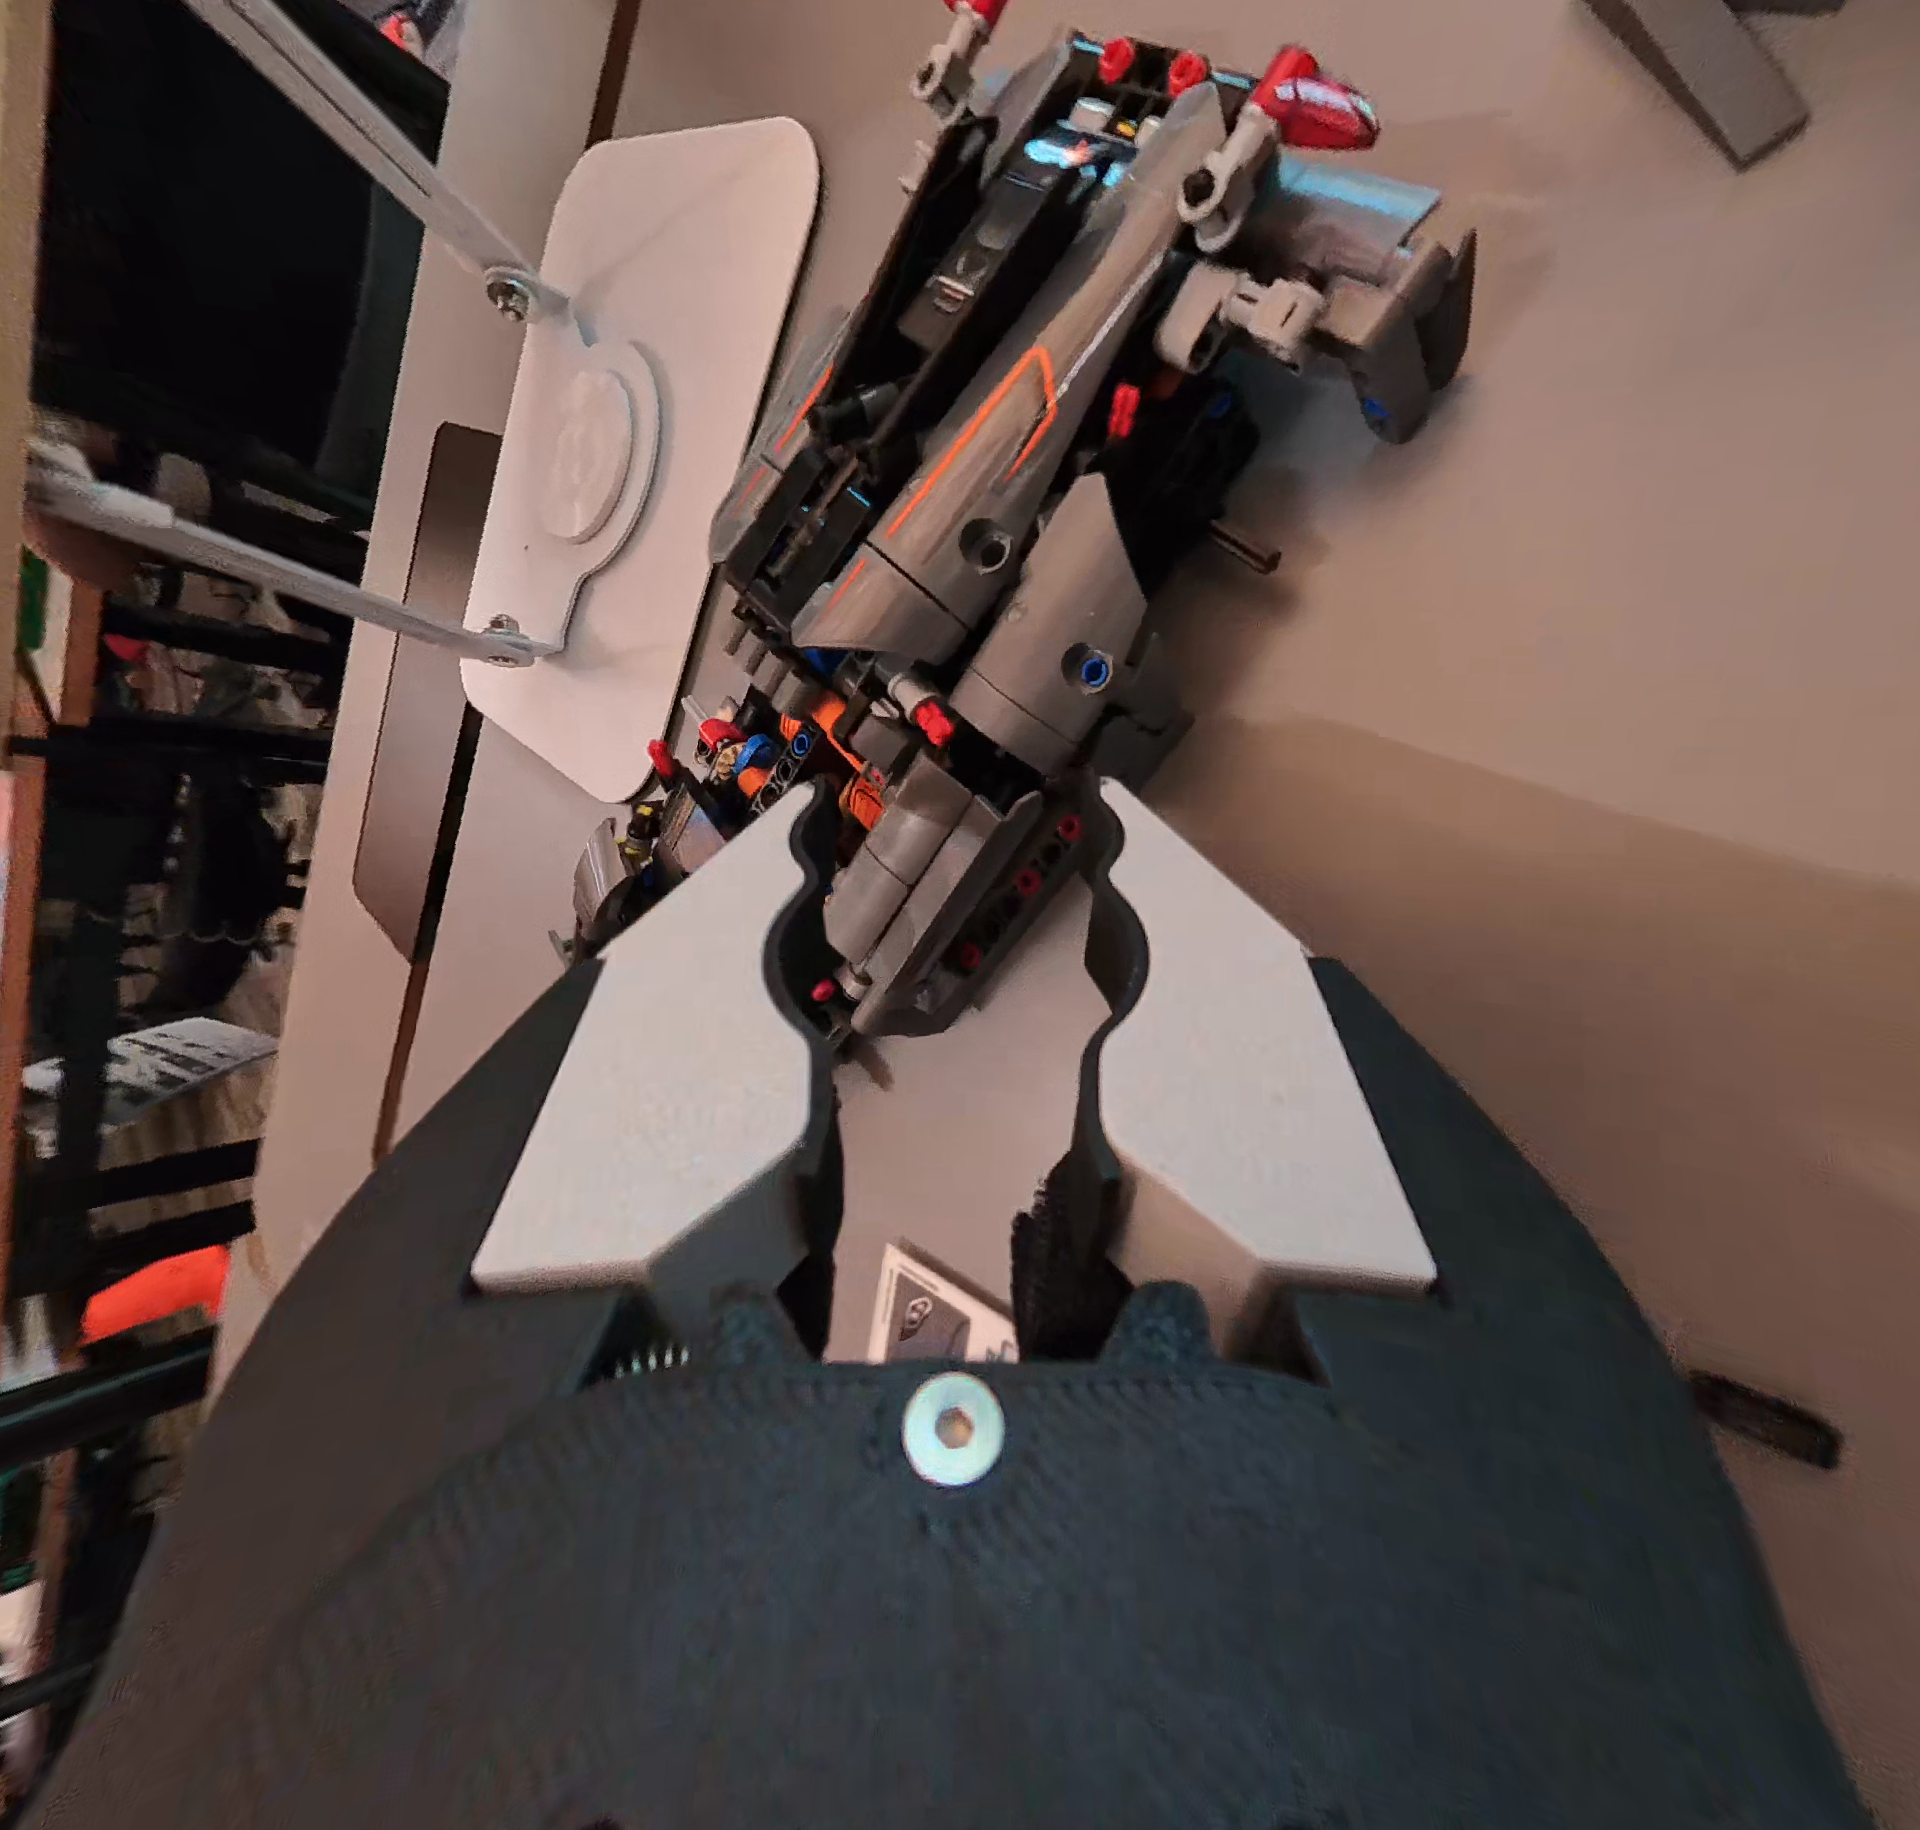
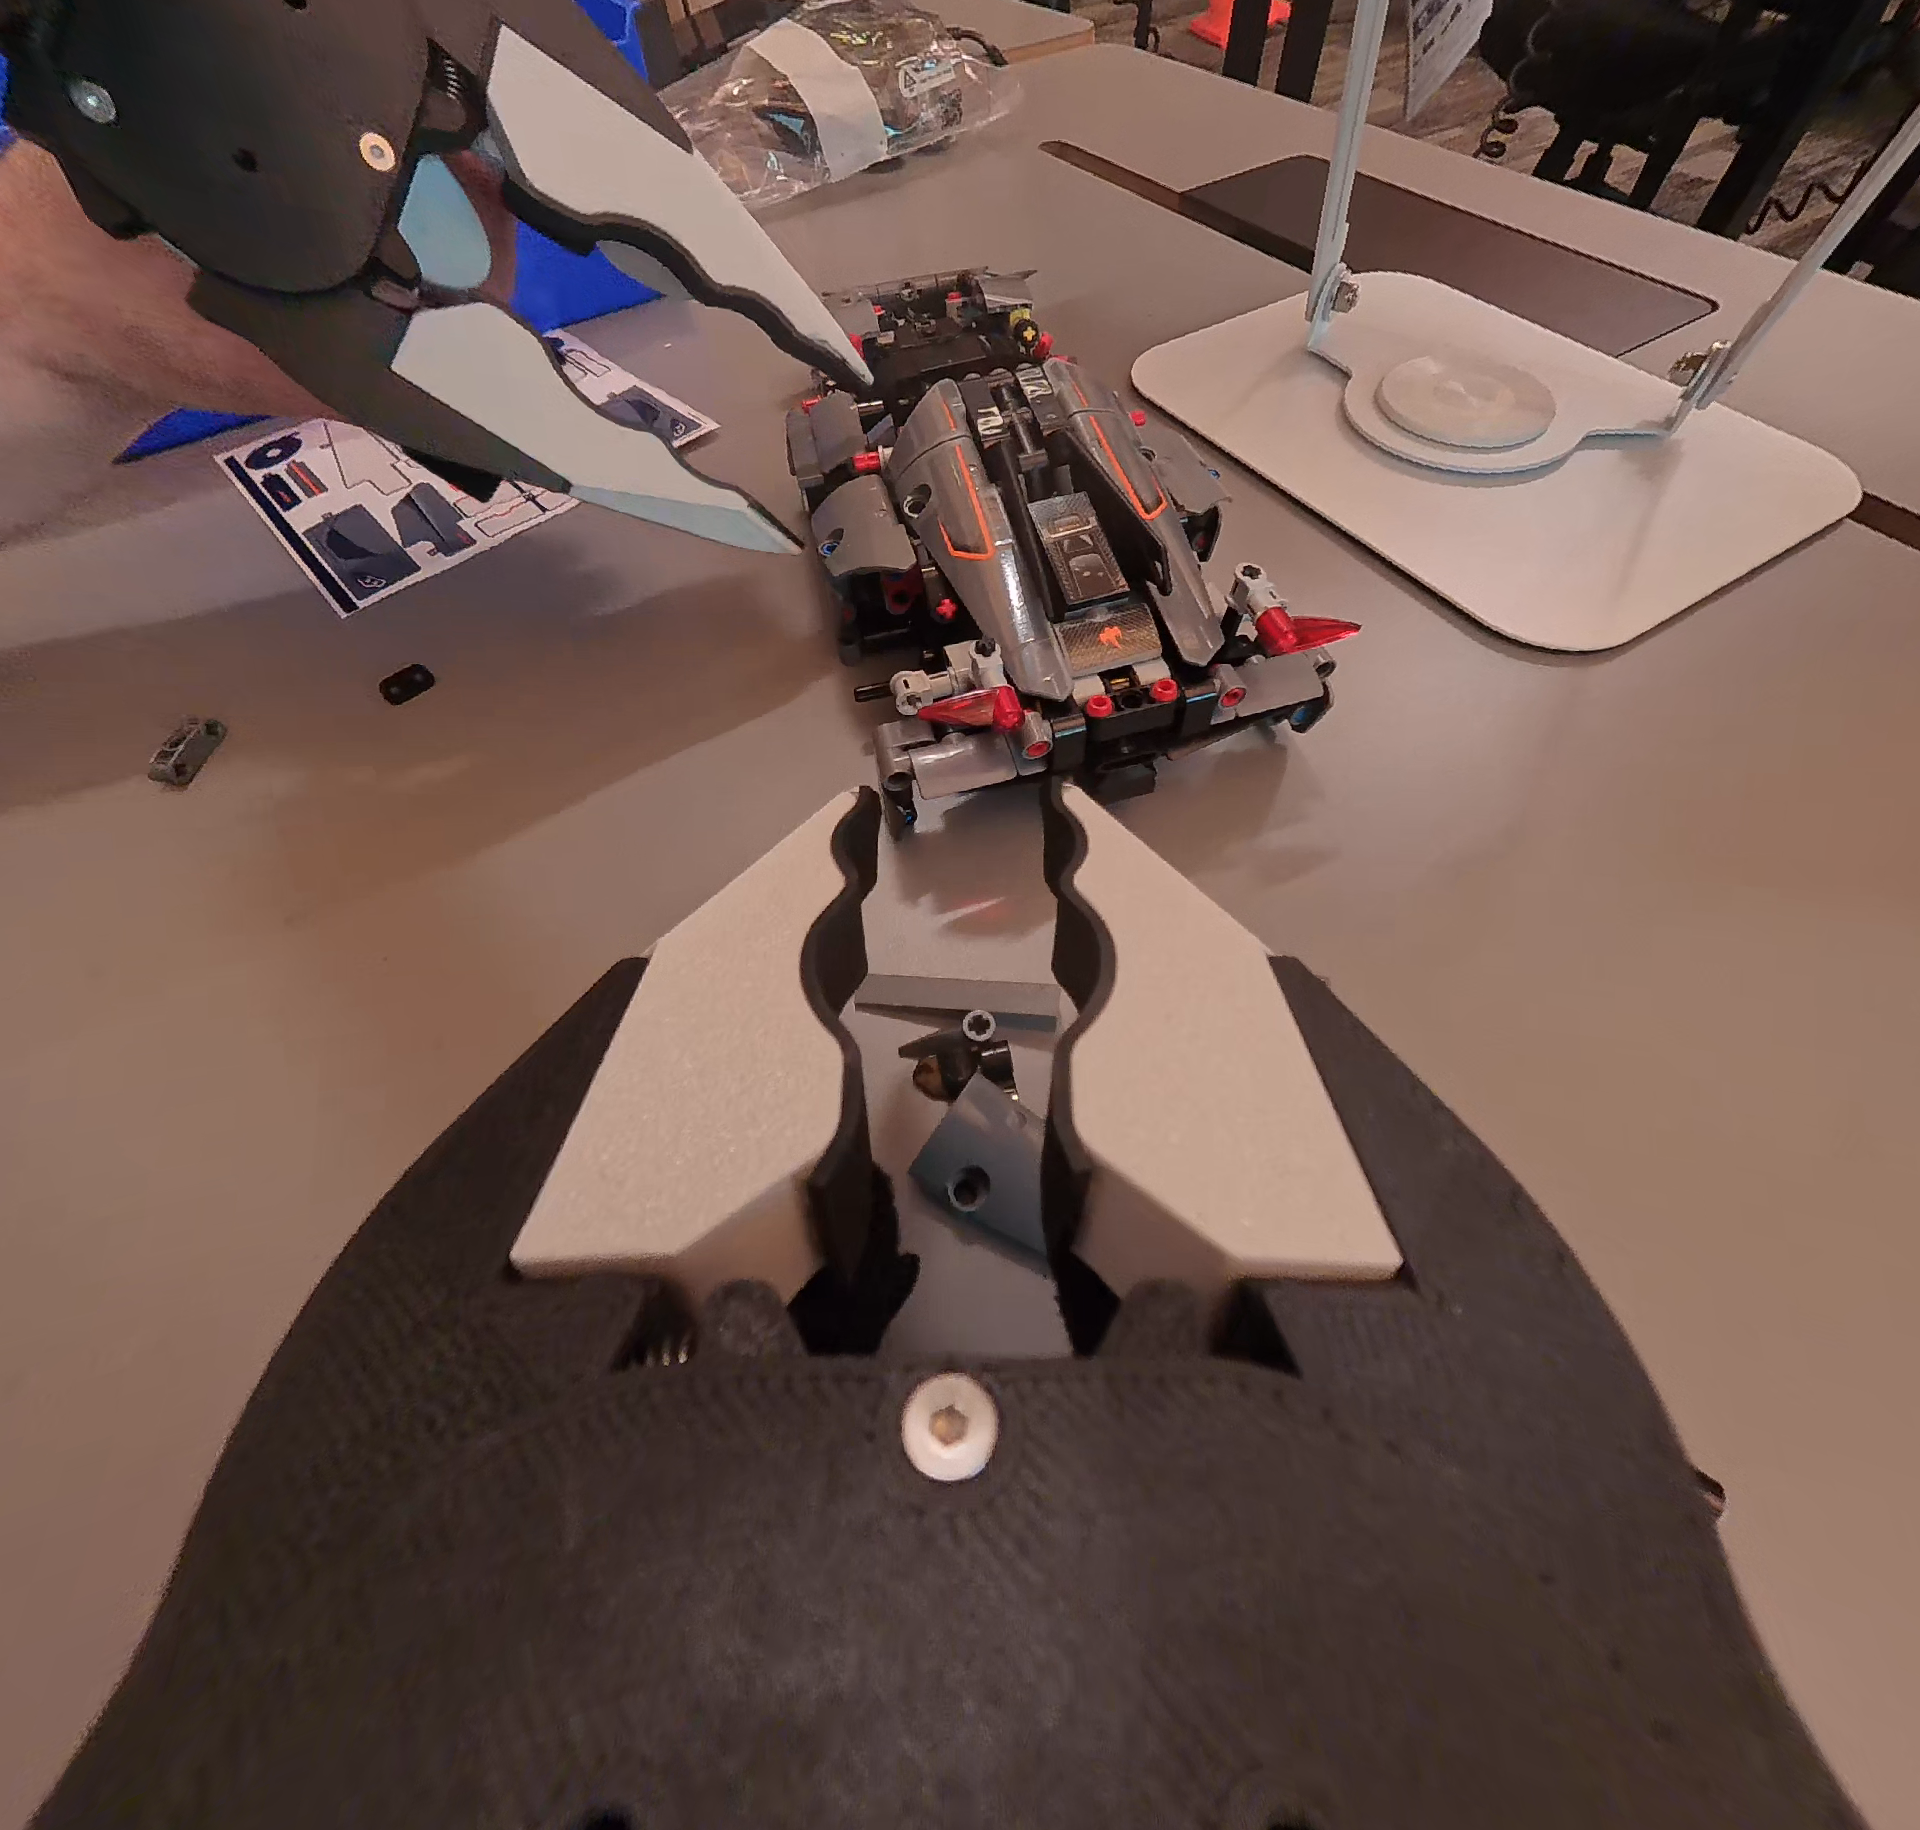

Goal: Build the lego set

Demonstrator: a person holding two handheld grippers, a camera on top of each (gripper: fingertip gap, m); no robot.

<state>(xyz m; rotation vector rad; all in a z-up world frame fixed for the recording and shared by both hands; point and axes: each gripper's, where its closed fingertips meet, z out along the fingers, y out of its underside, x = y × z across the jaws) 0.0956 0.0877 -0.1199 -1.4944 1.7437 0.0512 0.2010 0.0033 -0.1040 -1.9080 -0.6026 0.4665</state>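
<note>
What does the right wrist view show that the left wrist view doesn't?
Only the right wrist view shows the blue bin, the plastic bag, two small loose pieces and the grey panel between the open right gripper. Only the left shows its fingertips flanking the car's end. Both show the lego car, white stand base, sticker sheet and open left gripper.

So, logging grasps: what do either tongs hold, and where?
Left tongs straddle the lego car's front end, contact unclear. Right tongs are open, holding nothing.
</note>
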